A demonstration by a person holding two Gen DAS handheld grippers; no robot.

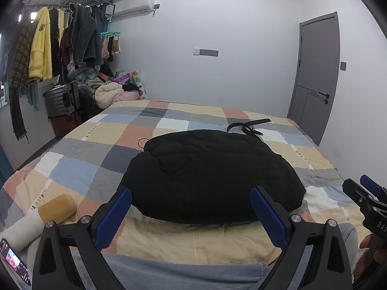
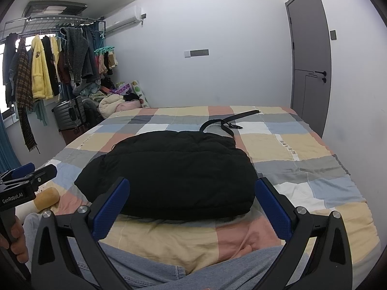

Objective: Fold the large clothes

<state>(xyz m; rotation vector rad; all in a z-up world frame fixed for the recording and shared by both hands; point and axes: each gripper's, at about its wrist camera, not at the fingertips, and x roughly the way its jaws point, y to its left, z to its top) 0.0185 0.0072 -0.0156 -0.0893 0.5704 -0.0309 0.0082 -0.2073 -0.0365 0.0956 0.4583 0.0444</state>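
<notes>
A black padded jacket [image 1: 210,176] lies folded into a thick bundle on the checked bedspread [image 1: 92,140]; in the right wrist view the jacket [image 2: 174,176] fills the middle. My left gripper [image 1: 191,200] is open, held just short of the bundle's near edge, nothing between its blue pads. My right gripper [image 2: 192,193] is open too, facing the bundle's near side, empty. The right gripper also shows at the right edge of the left wrist view, its fingers [image 1: 362,193] over the bed. A black belt [image 2: 227,123] lies behind the jacket.
A yellow-ended bolster pillow [image 1: 56,207] lies at the bed's near left. A person's legs in blue jeans [image 2: 150,265] are at the bed's near edge. A clothes rack [image 1: 60,43], suitcase [image 1: 63,99] and clothing pile stand left; a grey door [image 1: 314,77] is right.
</notes>
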